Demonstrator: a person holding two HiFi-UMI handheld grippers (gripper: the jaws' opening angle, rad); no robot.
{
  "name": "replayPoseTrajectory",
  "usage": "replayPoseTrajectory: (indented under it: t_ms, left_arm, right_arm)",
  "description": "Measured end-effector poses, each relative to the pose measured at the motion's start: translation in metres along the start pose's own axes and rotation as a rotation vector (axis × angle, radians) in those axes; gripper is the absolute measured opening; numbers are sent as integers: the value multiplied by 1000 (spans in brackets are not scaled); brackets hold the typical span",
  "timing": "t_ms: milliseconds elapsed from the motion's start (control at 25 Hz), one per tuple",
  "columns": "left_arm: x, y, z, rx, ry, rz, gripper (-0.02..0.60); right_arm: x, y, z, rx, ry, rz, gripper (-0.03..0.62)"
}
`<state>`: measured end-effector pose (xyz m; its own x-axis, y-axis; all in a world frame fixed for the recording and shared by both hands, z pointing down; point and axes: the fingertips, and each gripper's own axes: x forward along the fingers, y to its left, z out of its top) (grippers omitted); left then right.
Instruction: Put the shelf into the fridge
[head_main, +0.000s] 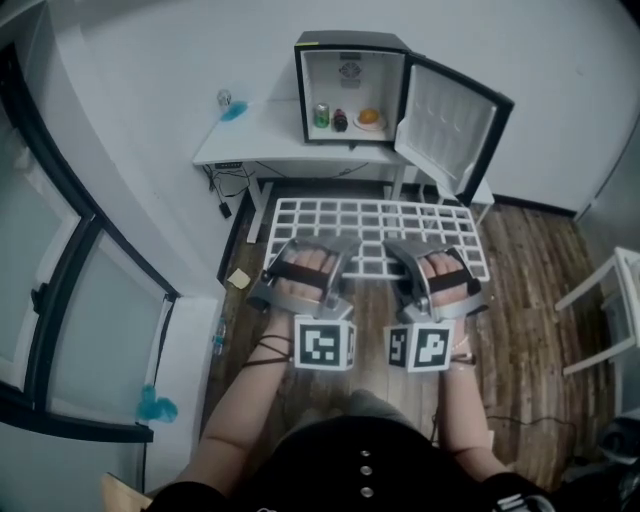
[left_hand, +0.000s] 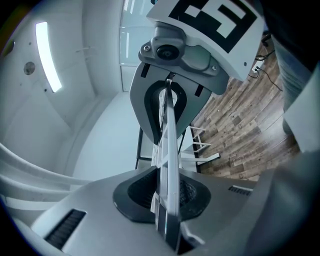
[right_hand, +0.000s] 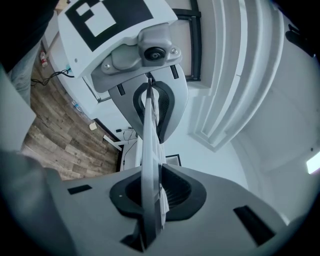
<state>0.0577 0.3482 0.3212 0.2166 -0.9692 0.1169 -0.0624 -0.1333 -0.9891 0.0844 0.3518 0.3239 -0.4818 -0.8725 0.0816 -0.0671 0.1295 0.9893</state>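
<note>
Wooden floor (head_main: 530, 330), shelf (head_main: 372, 232) level, lengthwise left-right

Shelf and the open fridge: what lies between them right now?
In the head view, only the white table front edge and the floor under it lie between the shelf and the fridge.

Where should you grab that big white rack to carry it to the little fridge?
By its near long edge, coming from the person's side, with two grips spaced apart. The shelf is a wide, flat, thin grid. So the left gripper and right gripper each pinch the frame between their pads, which should stop it tipping.
</note>
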Motion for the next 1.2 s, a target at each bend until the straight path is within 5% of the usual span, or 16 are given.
replayPoseTrajectory:
  t_ms: [200, 400, 1000, 1200]
  left_arm:
    - [10, -5, -5, 29, -19, -25, 37]
    - [113, 28, -45, 1, -8, -76, 37]
    - [126, 11, -47, 22, 35, 44, 37]
    - [203, 40, -71, 12, 63, 27, 37]
  right_arm:
    - [10, 6, -3, 27, 24, 12, 35]
    - [115, -29, -38, 27, 23, 39, 35]
    - [127, -9, -47, -25, -40, -45, 35]
    - [203, -38, -77, -30, -68, -24, 35]
